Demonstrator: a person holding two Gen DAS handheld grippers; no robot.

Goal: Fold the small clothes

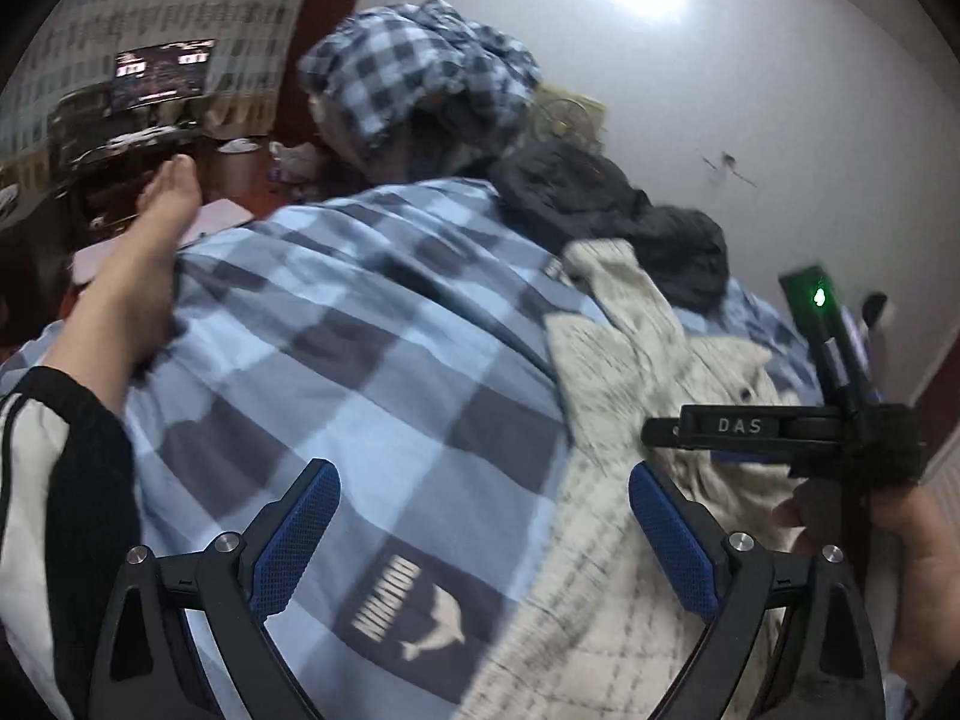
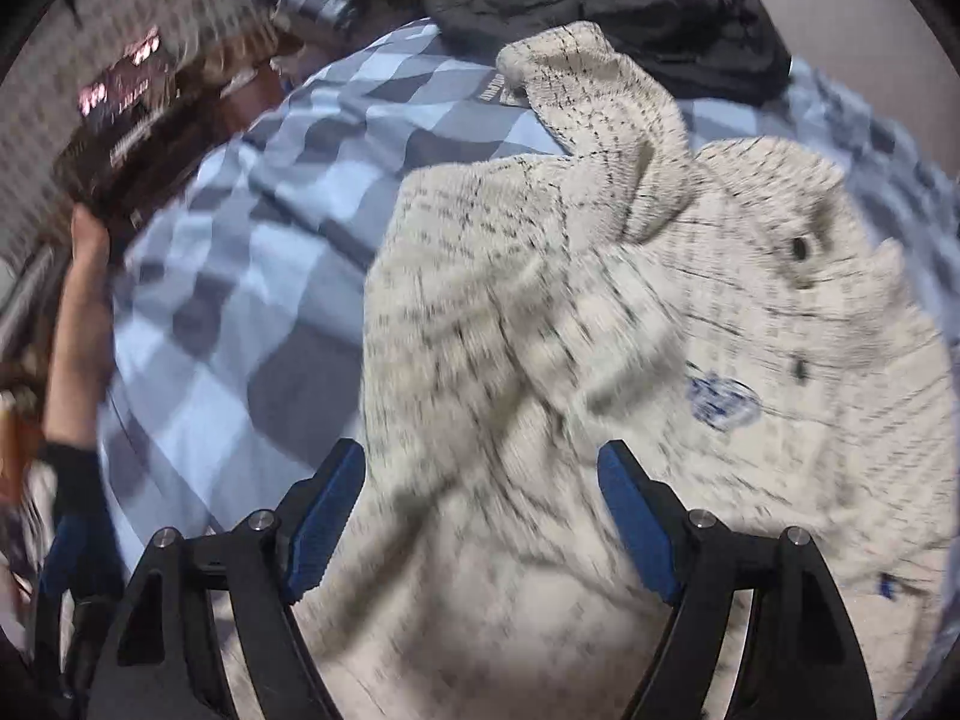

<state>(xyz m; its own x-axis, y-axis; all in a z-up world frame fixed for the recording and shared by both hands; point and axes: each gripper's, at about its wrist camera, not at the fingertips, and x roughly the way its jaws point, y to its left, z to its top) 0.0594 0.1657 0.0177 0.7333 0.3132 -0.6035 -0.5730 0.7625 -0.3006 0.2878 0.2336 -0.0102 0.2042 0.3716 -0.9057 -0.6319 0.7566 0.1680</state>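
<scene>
Right gripper [image 2: 480, 516]: spread | cream knit garment [image 2: 540, 330]: rumpled | checked quilt [image 2: 240, 300]: soft

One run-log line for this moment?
left tongs: open, empty | right tongs: open over cream garment | checked bedding: underneath

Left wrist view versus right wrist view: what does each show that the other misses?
Only the left wrist view shows the dolphin logo patch on the bedding, the person's bare foot and the right gripper's body from outside.

Only the right wrist view shows the cream garment's blue print and dark buttons.

Both show the cream knit garment, the blue checked duvet and the black jacket.
</scene>
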